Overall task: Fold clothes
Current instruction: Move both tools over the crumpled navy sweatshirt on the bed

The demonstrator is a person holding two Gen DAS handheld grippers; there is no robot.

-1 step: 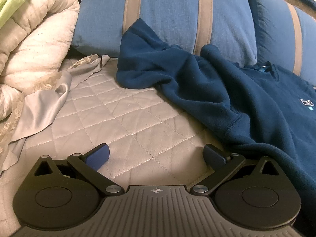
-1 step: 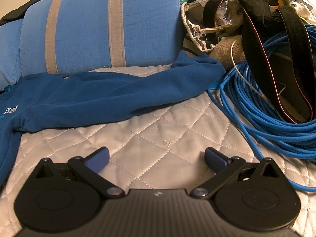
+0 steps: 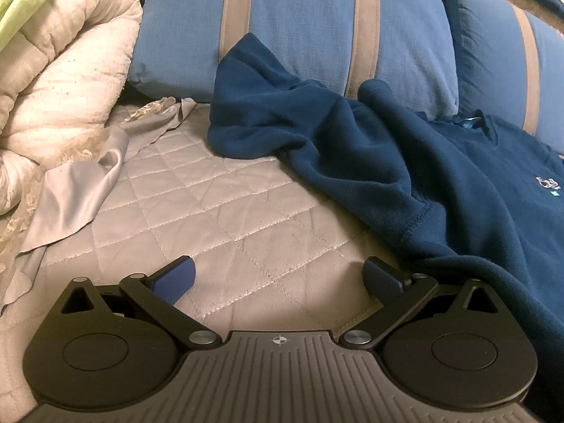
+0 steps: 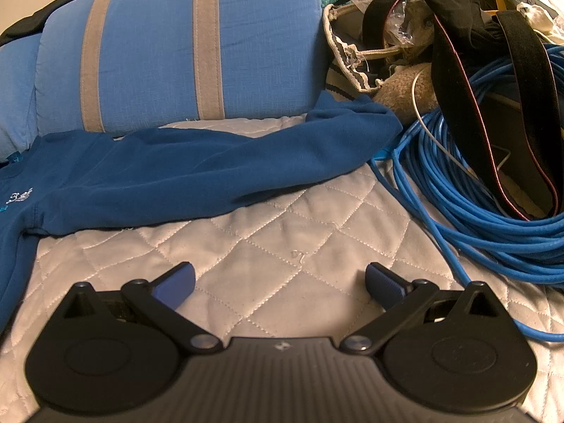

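A dark blue sweatshirt (image 3: 440, 176) lies on the quilted bed cover (image 3: 246, 218), chest up with a small white logo (image 3: 548, 184). In the left wrist view one sleeve is bunched against a pillow, its cuff (image 3: 253, 63) raised. In the right wrist view the other sleeve (image 4: 211, 169) lies stretched out flat, its cuff (image 4: 356, 120) touching a cable coil. My left gripper (image 3: 280, 276) is open and empty, low over the cover, its right finger (image 3: 382, 278) close to the sweatshirt's edge. My right gripper (image 4: 280, 280) is open and empty, a little short of the stretched sleeve.
Blue pillows with grey stripes (image 3: 310, 28) line the back, also in the right wrist view (image 4: 176, 46). A rolled white duvet (image 3: 63, 81) and grey satin cloth (image 3: 70, 194) lie left. A blue cable coil (image 4: 486, 211), black straps (image 4: 469, 98) and clutter sit at the right.
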